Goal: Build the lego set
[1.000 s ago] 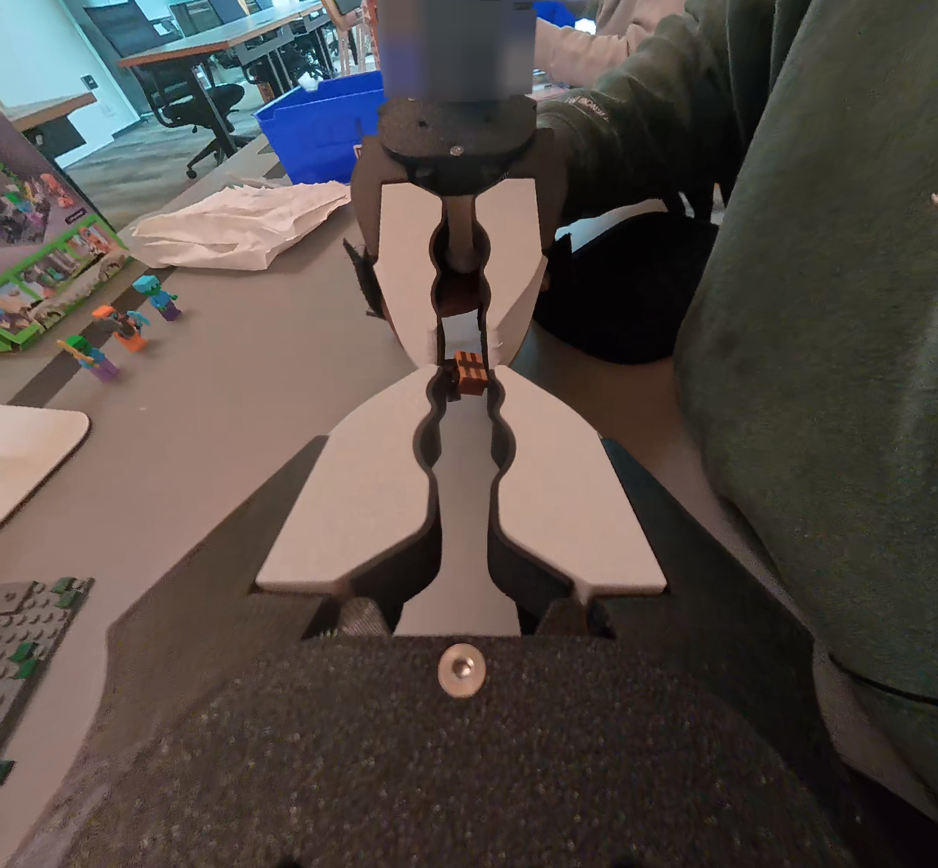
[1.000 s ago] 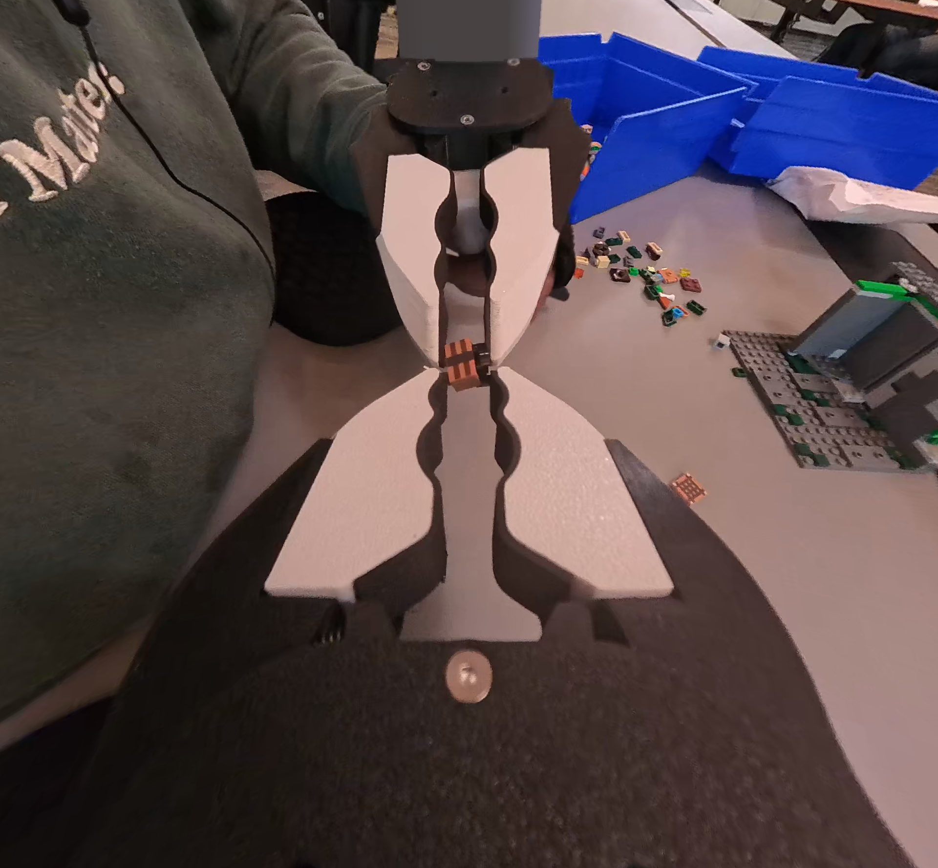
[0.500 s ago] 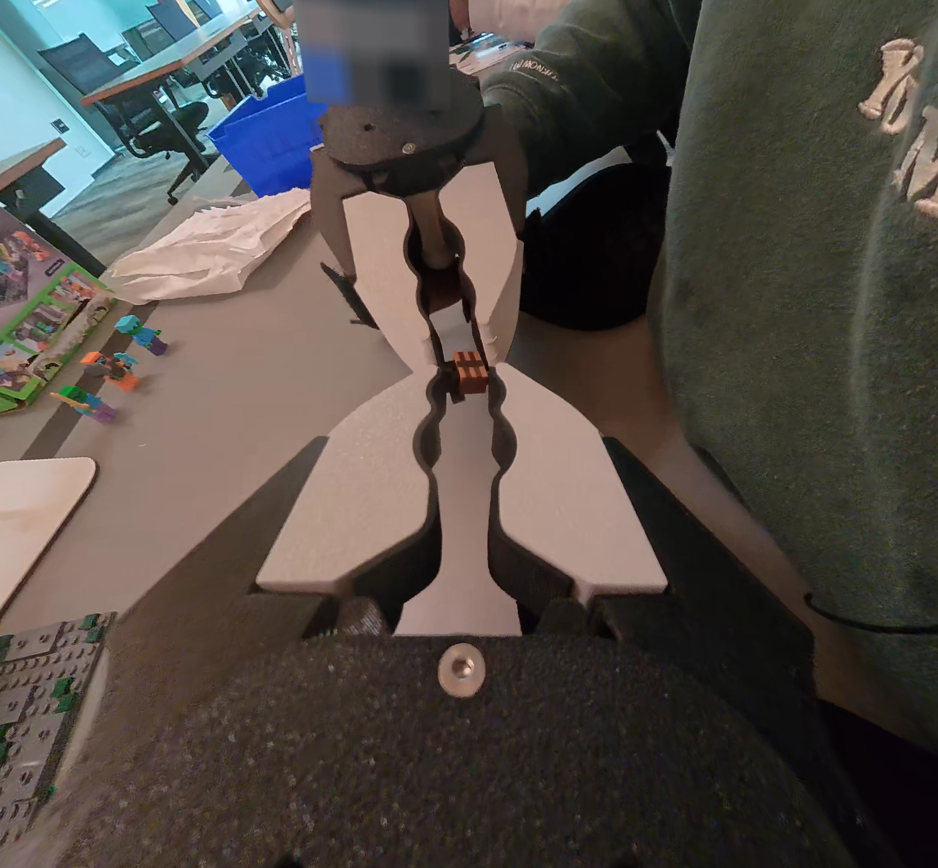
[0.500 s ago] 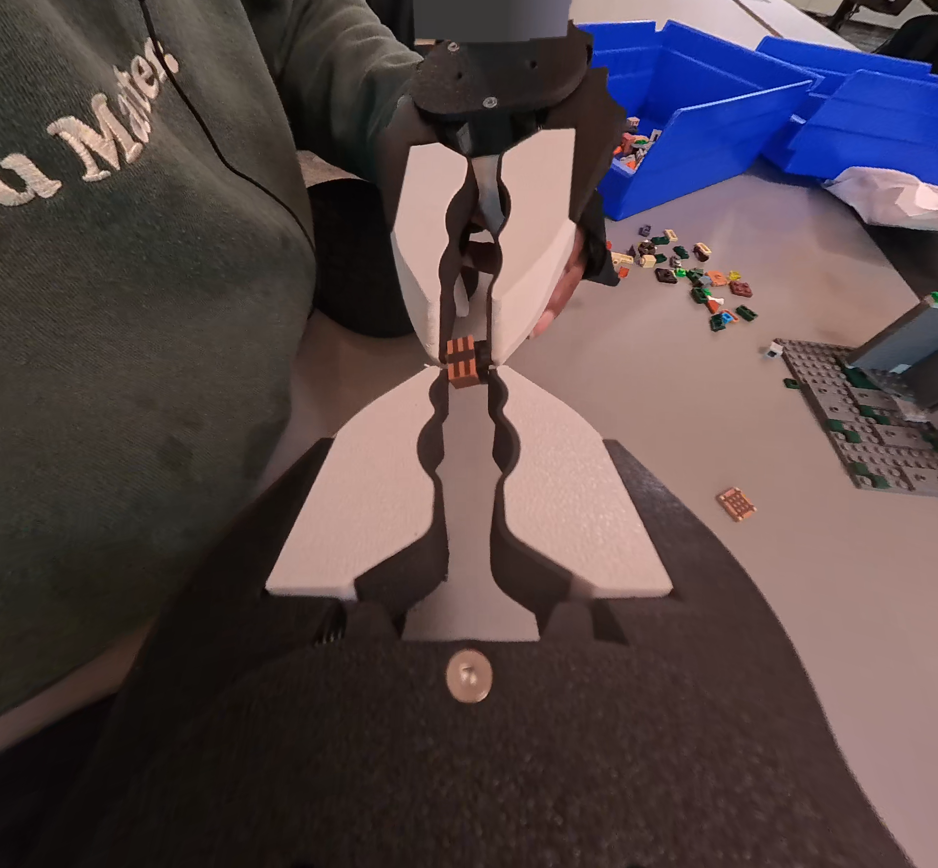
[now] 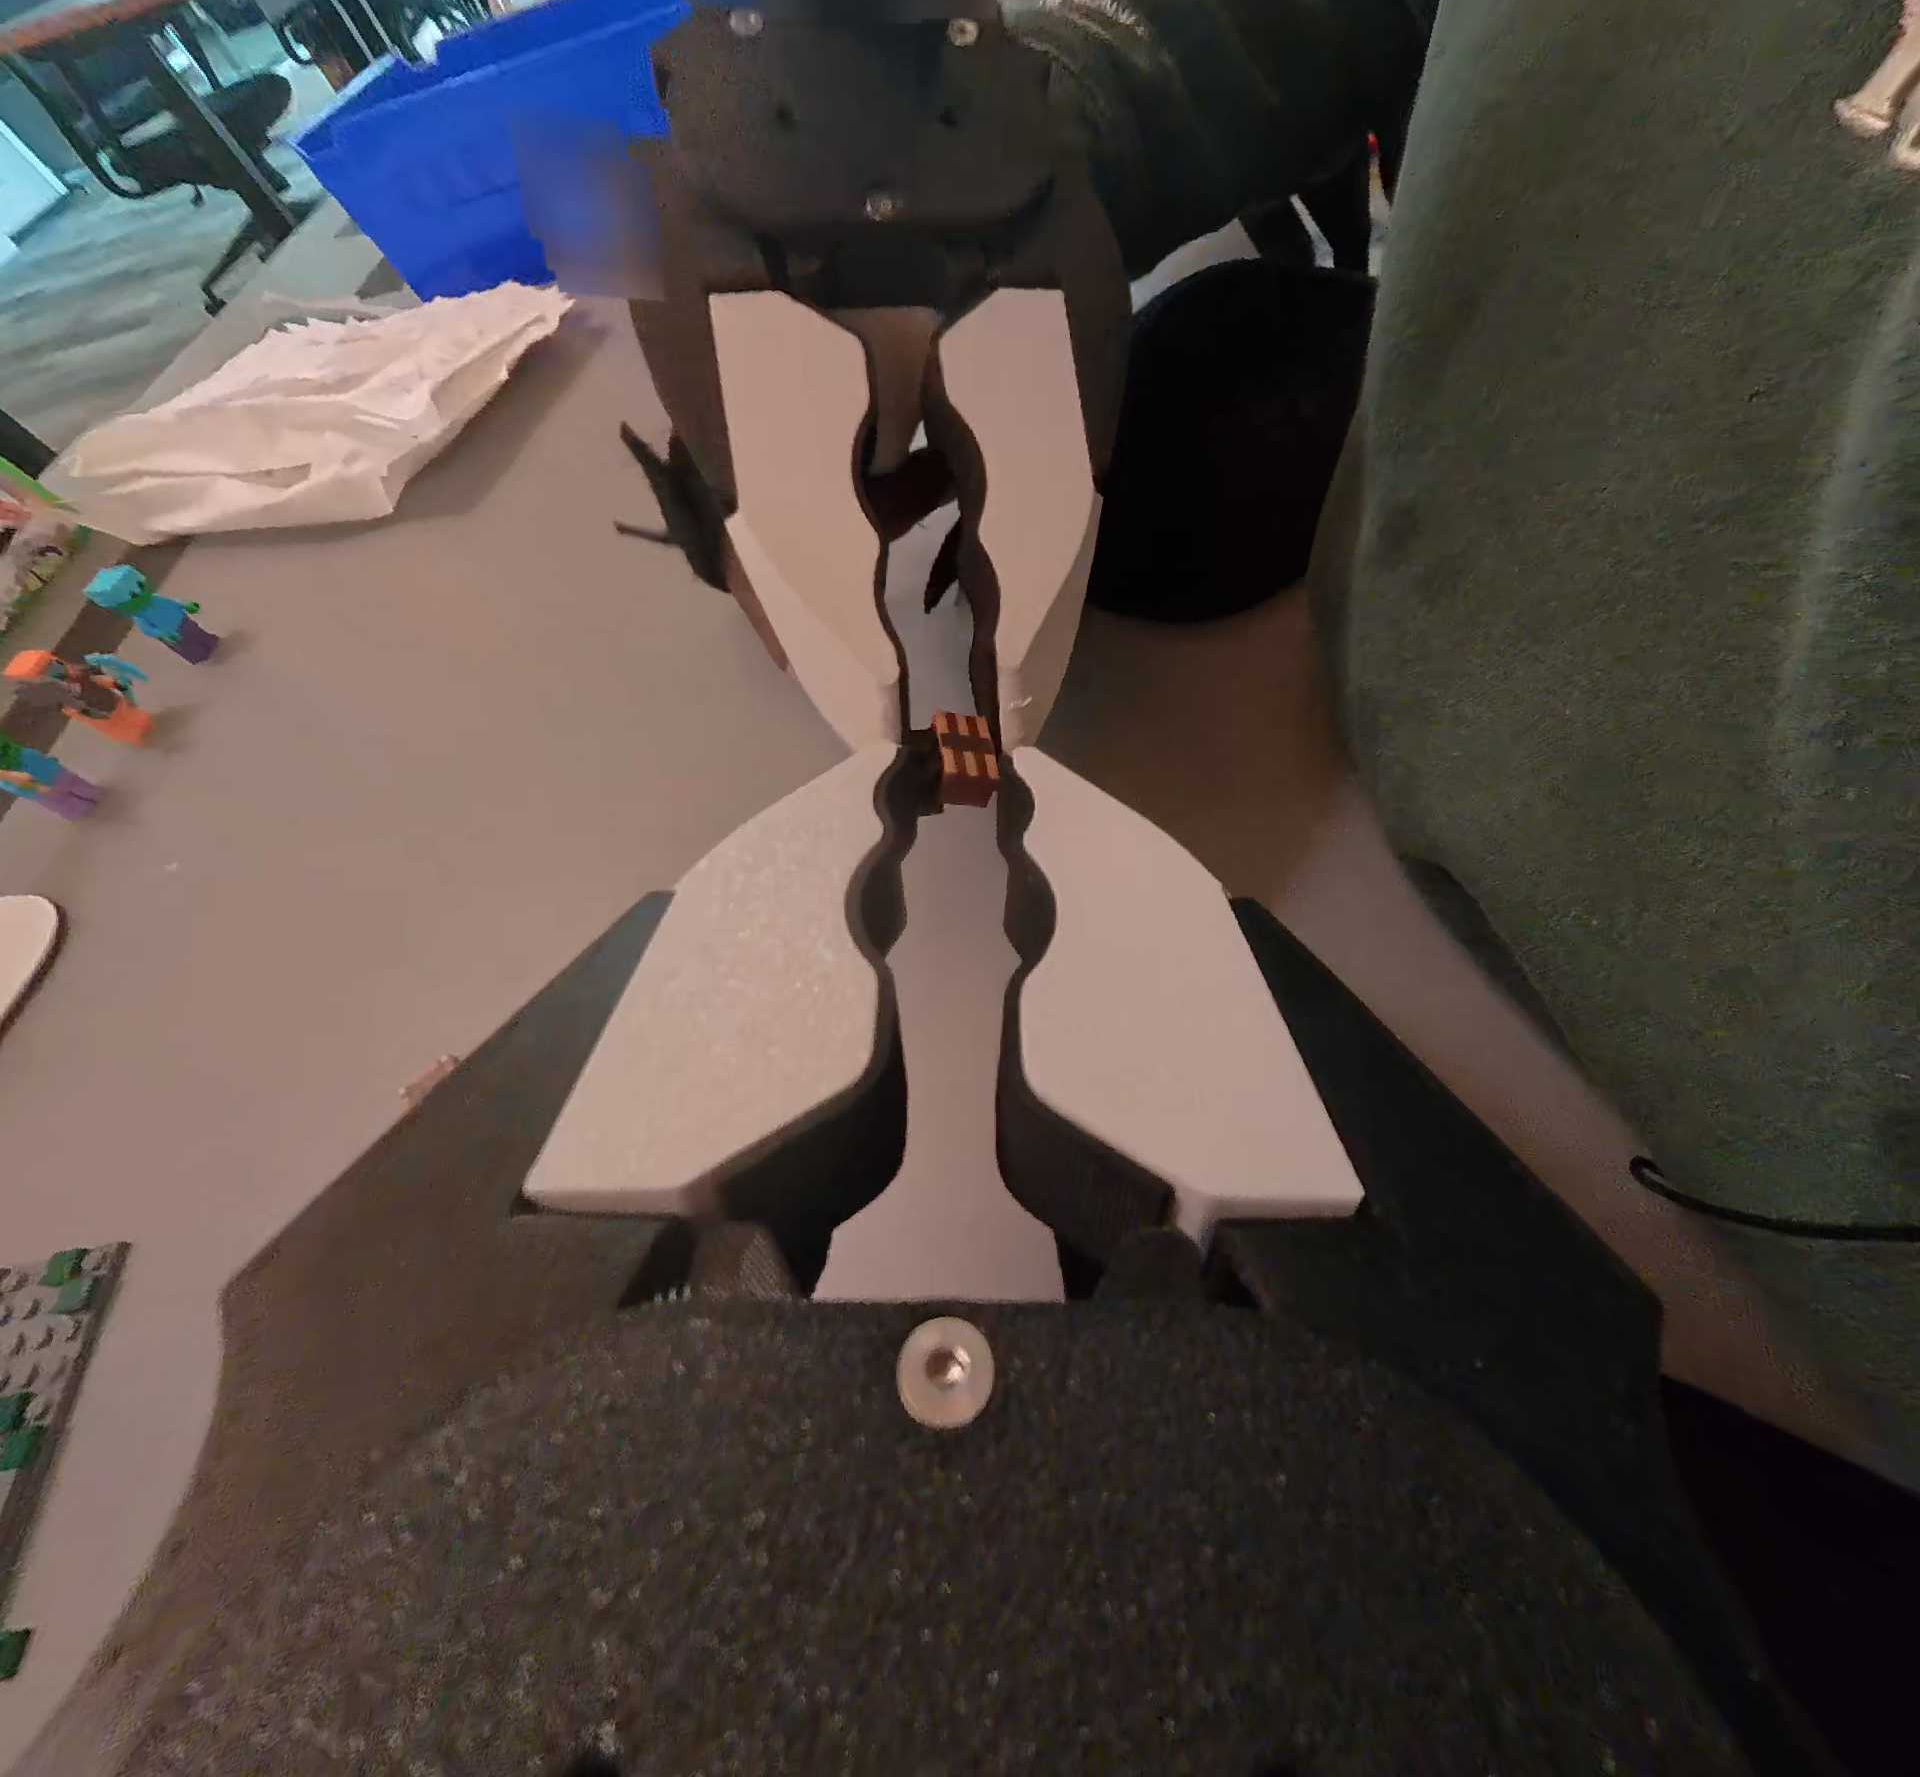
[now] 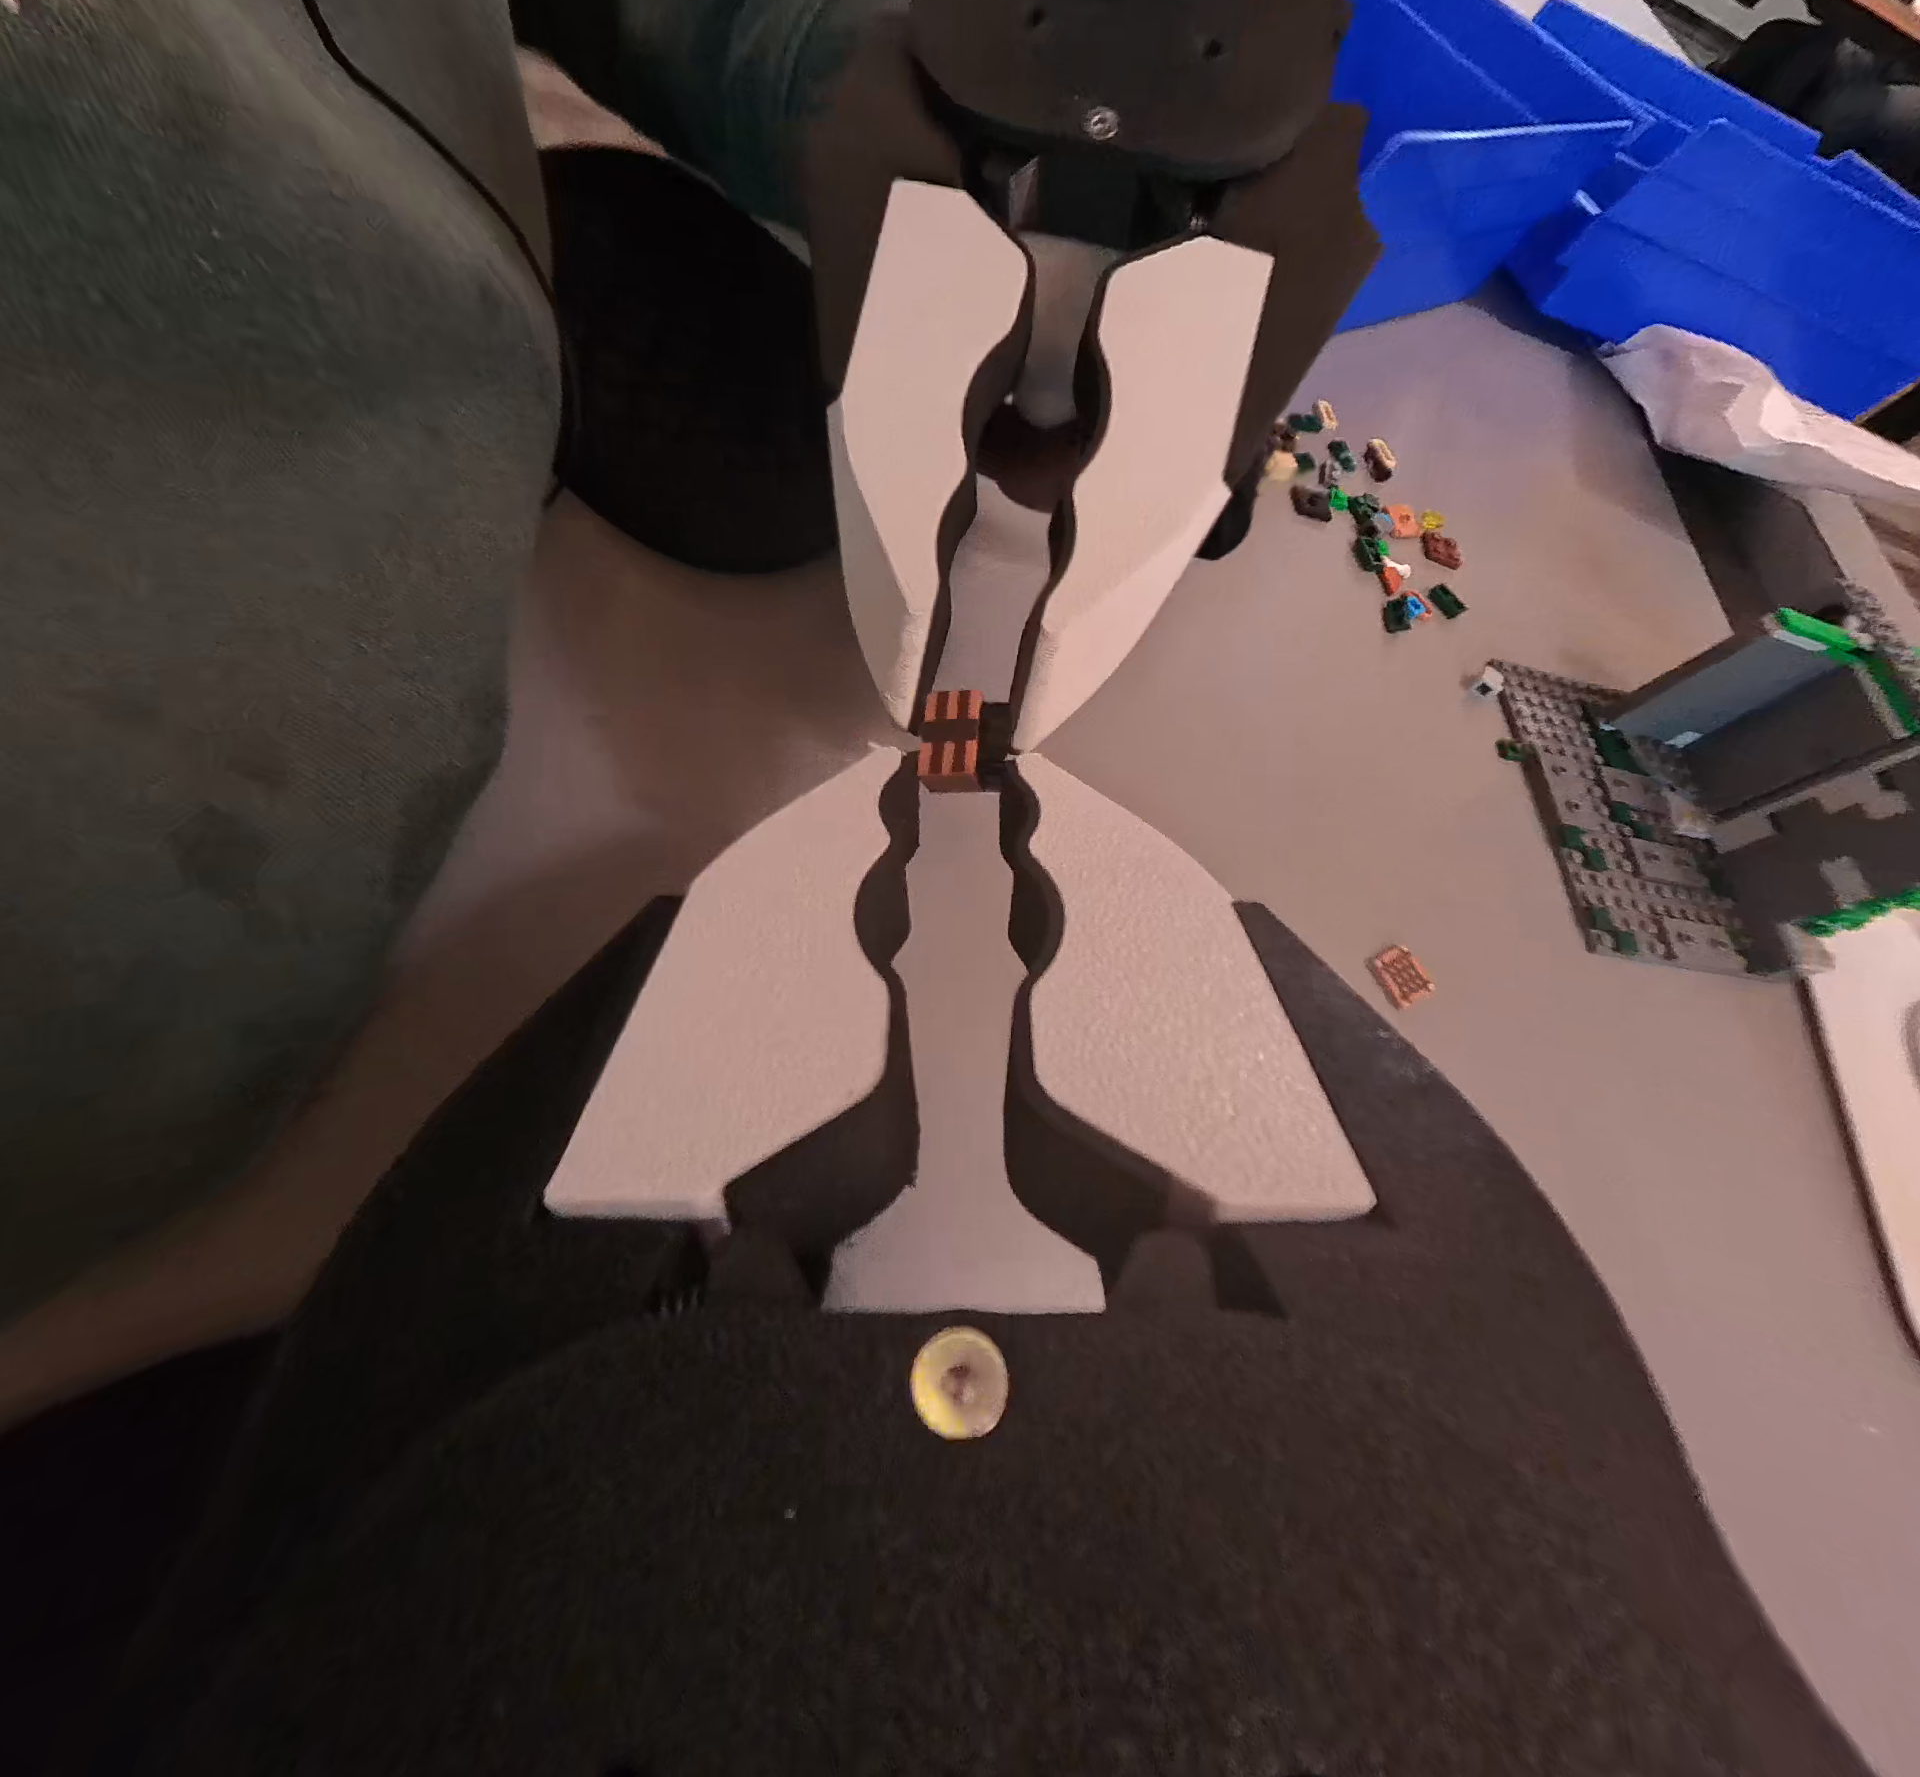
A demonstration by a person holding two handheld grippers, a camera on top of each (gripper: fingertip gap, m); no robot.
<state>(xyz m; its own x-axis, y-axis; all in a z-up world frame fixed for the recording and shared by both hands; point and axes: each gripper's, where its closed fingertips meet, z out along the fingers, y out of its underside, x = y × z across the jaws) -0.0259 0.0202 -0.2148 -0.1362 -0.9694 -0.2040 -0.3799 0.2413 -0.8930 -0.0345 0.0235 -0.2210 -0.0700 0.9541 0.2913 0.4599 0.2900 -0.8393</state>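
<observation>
A small brown striped lego piece (image 5: 966, 759) with a black part on one side is held in the air between both grippers, which meet tip to tip. My left gripper (image 5: 954, 785) is shut on it from below in the left wrist view, and the right gripper (image 5: 948, 701) comes in from above. In the right wrist view the piece (image 6: 949, 748) shows two striped brown faces, and my right gripper (image 6: 958, 777) is shut on its lower half. The left gripper (image 6: 971, 704) is shut on its upper half. A grey baseplate (image 6: 1621, 854) with a dark building stands at the right.
Loose small bricks (image 6: 1371, 522) and a brown tile (image 6: 1403, 976) lie on the grey table. Blue bins (image 6: 1662, 200) and a white bag (image 5: 312, 418) are at the back. Three minifigures (image 5: 104, 688) stand at the left. A person in a green sweatshirt (image 5: 1662, 584) sits close by. Only a small space, under 4 cm, lies between the two pairs of fingers. Left tips and right tips are each some 30 cm from the grey baseplate (image 6: 1621, 854).
Both grippers stay tip to tip on the brown piece. The pair has tilted and shifted, with the left gripper leaning to the right in the right wrist view and the building nearer.
</observation>
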